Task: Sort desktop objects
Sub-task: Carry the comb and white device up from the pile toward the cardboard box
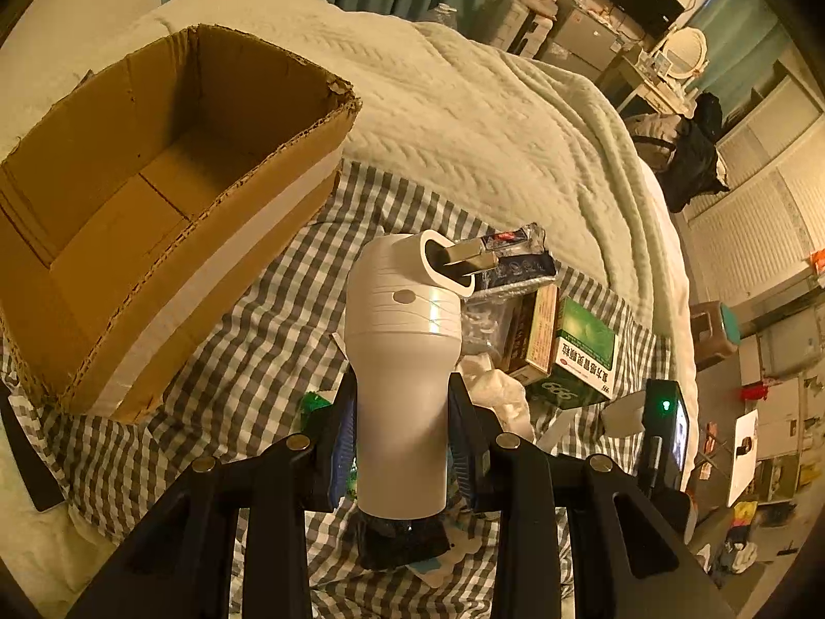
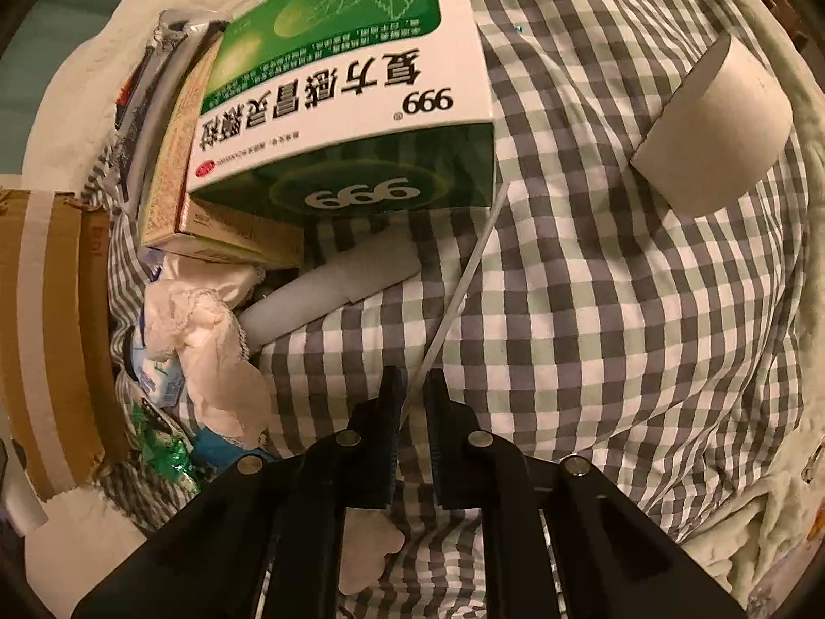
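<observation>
My left gripper (image 1: 402,412) is shut on a white plastic bottle-shaped device (image 1: 399,361) with an angled spout and holds it upright above the checked cloth (image 1: 247,320). An open, empty cardboard box (image 1: 154,191) stands to its left. My right gripper (image 2: 415,387) is nearly closed around a thin white straw (image 2: 464,289) that lies on the checked cloth (image 2: 619,309). A green and white medicine box (image 2: 340,98) lies just ahead of it, on a yellow box (image 2: 175,165). A white paper roll (image 2: 714,134) lies to the right.
Crumpled white tissue (image 2: 206,330), a grey tube (image 2: 330,289), green wrappers (image 2: 165,449) and a foil pack (image 2: 154,82) lie left of the straw. The cardboard box edge (image 2: 46,340) is at far left. The other gripper's body with a green light (image 1: 665,428) is at the right.
</observation>
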A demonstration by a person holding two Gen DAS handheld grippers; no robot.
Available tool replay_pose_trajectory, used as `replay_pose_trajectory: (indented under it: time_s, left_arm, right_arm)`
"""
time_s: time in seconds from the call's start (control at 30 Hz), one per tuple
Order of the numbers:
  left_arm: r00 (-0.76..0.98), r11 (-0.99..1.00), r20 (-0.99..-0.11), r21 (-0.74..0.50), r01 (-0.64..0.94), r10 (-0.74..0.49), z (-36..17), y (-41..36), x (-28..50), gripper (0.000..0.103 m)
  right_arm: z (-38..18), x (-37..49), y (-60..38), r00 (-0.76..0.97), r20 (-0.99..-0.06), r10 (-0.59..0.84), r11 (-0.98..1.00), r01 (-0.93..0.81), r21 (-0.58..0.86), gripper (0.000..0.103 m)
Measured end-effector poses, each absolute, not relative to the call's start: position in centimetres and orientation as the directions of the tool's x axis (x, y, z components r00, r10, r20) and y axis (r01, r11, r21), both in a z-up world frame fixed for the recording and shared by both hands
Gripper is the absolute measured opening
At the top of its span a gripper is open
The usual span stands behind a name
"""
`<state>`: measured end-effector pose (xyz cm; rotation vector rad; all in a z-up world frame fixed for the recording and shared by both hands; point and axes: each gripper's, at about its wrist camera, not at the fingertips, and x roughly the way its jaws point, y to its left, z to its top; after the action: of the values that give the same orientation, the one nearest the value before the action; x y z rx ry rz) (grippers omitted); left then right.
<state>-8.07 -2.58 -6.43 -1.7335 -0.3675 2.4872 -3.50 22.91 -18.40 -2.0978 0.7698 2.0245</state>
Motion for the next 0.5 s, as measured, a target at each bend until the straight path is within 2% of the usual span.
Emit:
replay_pose_trajectory:
  time_s: [0.13, 0.5]
  left_arm:
    - [-0.362, -0.967, -0.908, -0.247, 0.062, 0.209, -6.0, -2.4, -8.2, 0.032]
    - [-0.426, -0.969, -0.887, -0.234, 0.08, 0.179, -2.9, -3.6, -6.4, 0.032]
  right_arm:
    - [-16.2, -5.3, 24.8, -0.049, -0.956, -0.289, -0.86, -0.425, 0.282, 0.009]
    - [-7.6, -3.0, 27.4, -0.195, -0.929, -0.316, -0.862, -0.35, 0.367, 0.007]
